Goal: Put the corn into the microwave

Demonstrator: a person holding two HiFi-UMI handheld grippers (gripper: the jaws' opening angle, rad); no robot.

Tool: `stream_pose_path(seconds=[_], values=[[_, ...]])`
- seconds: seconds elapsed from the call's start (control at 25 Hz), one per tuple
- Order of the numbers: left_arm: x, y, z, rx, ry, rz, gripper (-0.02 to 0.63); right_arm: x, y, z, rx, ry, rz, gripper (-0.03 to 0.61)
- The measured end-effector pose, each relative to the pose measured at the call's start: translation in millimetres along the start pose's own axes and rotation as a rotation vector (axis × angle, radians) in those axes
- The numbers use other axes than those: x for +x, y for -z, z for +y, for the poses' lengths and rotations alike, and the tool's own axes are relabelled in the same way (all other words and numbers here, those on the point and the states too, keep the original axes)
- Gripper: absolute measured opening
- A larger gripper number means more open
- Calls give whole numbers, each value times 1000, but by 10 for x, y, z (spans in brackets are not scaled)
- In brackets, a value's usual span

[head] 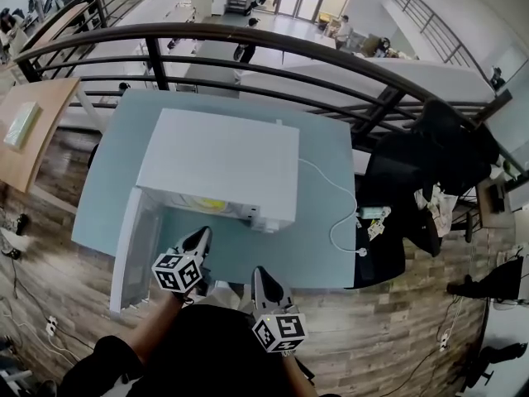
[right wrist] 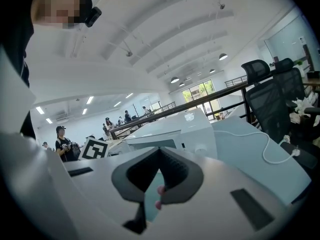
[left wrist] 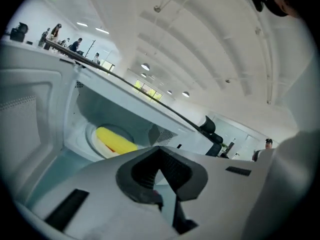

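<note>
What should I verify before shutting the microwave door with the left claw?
1. Corn lying inside the microwave: ok.
2. Left claw shut with nothing in it: ok.
3. Left claw outside the cavity: ok. The head view shows it just in front of the opening.
4. Door closed: not ok. It stands open at the microwave's left.
5. Right claw shut, empty, apart from the door: ok.
6. Cable out of the door's swing: ok. It lies to the right of the microwave.
</note>
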State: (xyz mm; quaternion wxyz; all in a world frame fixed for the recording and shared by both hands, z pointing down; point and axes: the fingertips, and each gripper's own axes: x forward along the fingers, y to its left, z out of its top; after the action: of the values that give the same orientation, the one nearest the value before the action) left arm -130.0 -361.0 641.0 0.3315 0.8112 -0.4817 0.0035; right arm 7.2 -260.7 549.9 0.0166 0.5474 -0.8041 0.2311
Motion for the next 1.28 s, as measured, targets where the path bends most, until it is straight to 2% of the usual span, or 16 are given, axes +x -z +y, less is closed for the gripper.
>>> stream_pose_path(seconds=[0.16,0.32,0.48,0.92,1.28], values=[[-172,-226,-275,28,38,-56,3,-48,-71,12,-11,-4,-20,8],[-365,-357,-555,129,87,-97,3,-91,-128,6,-19,-5,-40,8],[-496,-353,-750,236,120,-102,3,-119,-196,6,-21,-5,-68,8],[-628,-286,-1005,261,177,-104,3,-200,-332,10,-40,1,-115,8],[-666,-374,-1038,269,174,-141,3,-202,-357,30,-50,-11,-123,8]])
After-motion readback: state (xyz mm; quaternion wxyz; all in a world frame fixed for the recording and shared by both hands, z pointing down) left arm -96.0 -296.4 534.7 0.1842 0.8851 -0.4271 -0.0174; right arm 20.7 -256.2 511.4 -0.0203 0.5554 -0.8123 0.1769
